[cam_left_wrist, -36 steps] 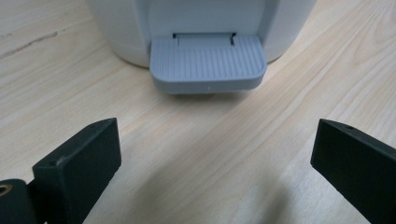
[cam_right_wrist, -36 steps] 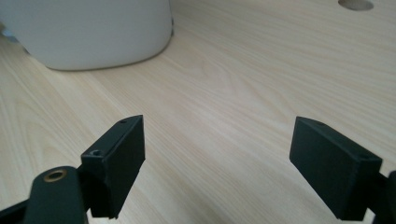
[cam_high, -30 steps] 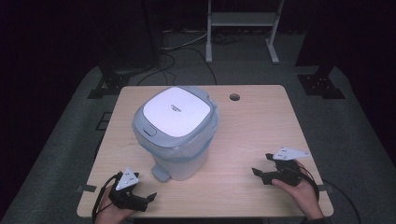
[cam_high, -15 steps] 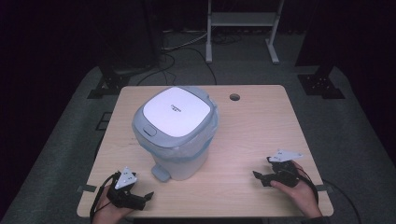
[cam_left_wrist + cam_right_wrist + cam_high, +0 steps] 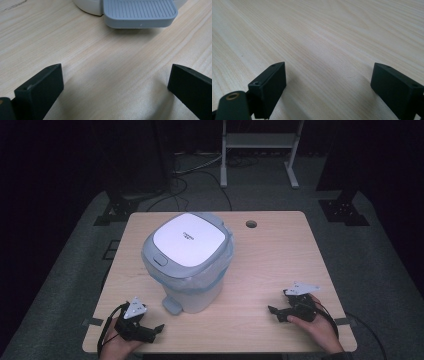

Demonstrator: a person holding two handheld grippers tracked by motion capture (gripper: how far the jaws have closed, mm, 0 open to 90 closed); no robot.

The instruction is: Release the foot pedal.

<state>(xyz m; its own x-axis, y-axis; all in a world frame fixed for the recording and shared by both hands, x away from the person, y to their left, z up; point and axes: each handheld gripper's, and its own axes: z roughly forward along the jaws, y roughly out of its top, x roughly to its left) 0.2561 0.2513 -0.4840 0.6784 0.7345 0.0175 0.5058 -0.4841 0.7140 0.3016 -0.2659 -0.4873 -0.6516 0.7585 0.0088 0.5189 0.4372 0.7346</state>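
Desk: a pale wooden desk (image 5: pixel 280 260) with rounded corners and a round cable hole (image 5: pixel 251 224) at about 1 o'clock from its centre.
Bin: a white and grey plastic pedal bin (image 5: pixel 187 265) with a flat white lid and a pale blue liner folded over its rim stands upright a little toward 9 o'clock from the desk's centre.
Pedal: the bin's grey ribbed foot pedal (image 5: pixel 138 12) sticks out at the base toward 6 o'clock, raised just off the wood; in the left gripper view it lies straight ahead at 12 o'clock.
Left tongs: the left tongs (image 5: pixel 150 330) rest low on the desk near the 7 o'clock corner, at about 7 o'clock from the bin, pointing toward 3 o'clock in the high view. The jaws stand wide apart with bare wood between them. They are near the pedal but apart from it.
Left hand: the person's left hand (image 5: pixel 117 345) wraps the body from the desk's near edge, the grey three-cornered plate on top.
Right tongs: the right tongs (image 5: pixel 275 312) lie low on the desk near the 5 o'clock corner, pointing toward 9 o'clock at the bin, well apart from it. The jaws have just been opening and now stand wide, with only wood grain between them.
Right hand: the person's right hand (image 5: pixel 312 322) grips the body from behind, forearm coming in from the near edge.
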